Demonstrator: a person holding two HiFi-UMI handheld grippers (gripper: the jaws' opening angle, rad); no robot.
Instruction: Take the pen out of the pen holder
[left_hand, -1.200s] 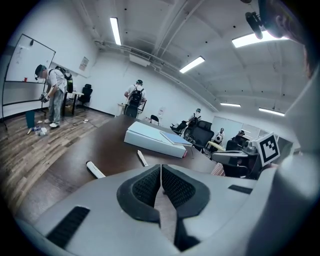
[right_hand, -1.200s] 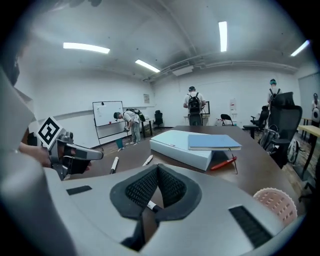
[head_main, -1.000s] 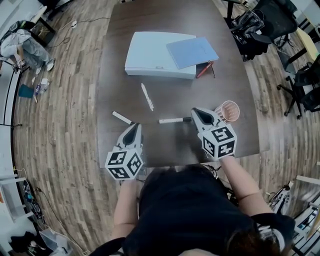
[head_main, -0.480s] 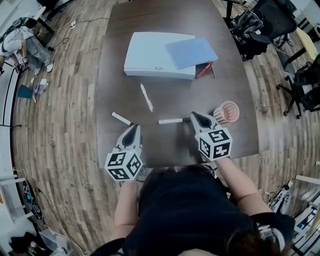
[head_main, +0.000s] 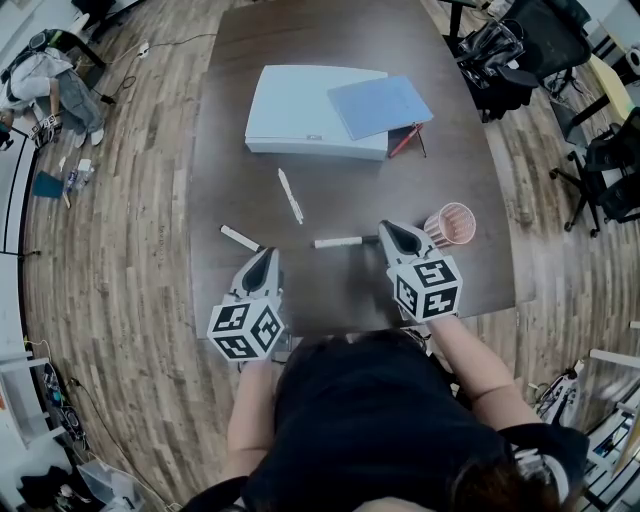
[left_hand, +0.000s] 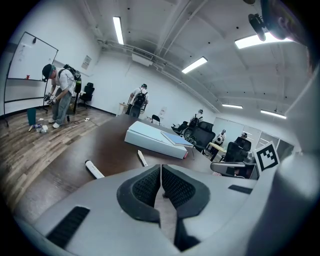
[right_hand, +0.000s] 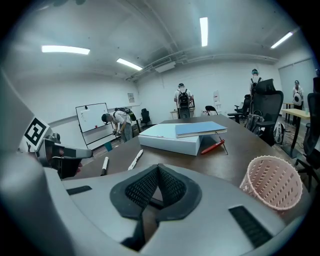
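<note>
The pink mesh pen holder stands upright near the table's right edge, and no pen shows in it. Three pens lie on the table. A white marker with a black end rests just left of my right gripper. A white pen lies further back, and a second white marker is at the left. The right gripper is shut with nothing held, its tips over the marker's black end. My left gripper is also shut and empty, near the table's front.
A flat white box with a blue notebook on it sits mid-table. A red pen lies against its right end. Office chairs stand off the table's right side. People stand far off in the room.
The right gripper has edged slightly left, away from the pen holder, and rolled a little. The left gripper and the pens have not moved.
</note>
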